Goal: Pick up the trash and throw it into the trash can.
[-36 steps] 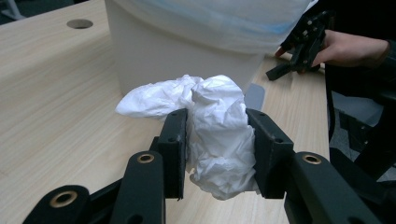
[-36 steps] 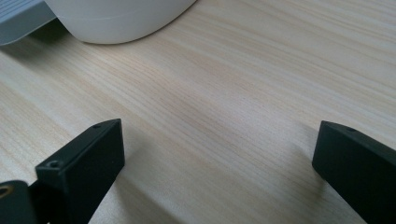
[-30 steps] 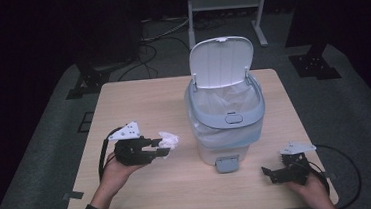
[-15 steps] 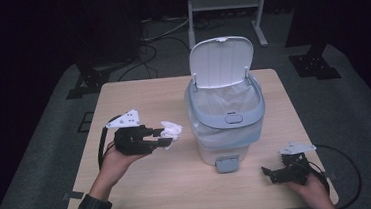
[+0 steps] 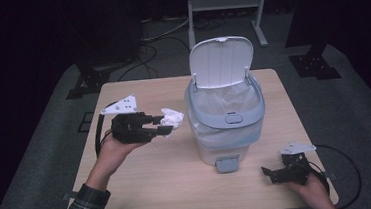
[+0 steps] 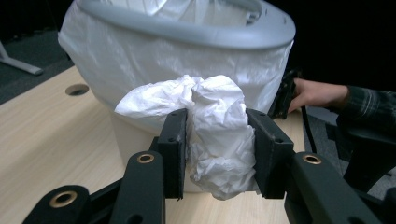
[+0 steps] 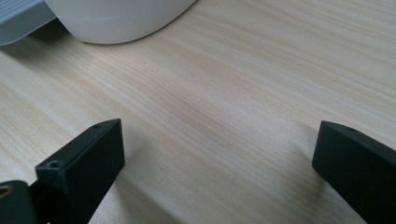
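Pale wood grain runs across the table (image 5: 174,175), which stands on grey carpet with darkness beyond. Nearest, at about five o'clock in the high view, the right gripper (image 5: 274,173) rests low on the tabletop, its jaws spread wide with nothing between them — bare wood shows in the gap. At nine o'clock the left gripper (image 5: 167,124) hangs above the table, clamped on a crumpled white paper wad (image 5: 172,118) that bulges out over both pads. Just past the wad, at the centre, stands the bin (image 5: 228,126) — grey rim, white bag liner, pedal at its base. Its lid (image 5: 222,61) stands upright at twelve o'clock.
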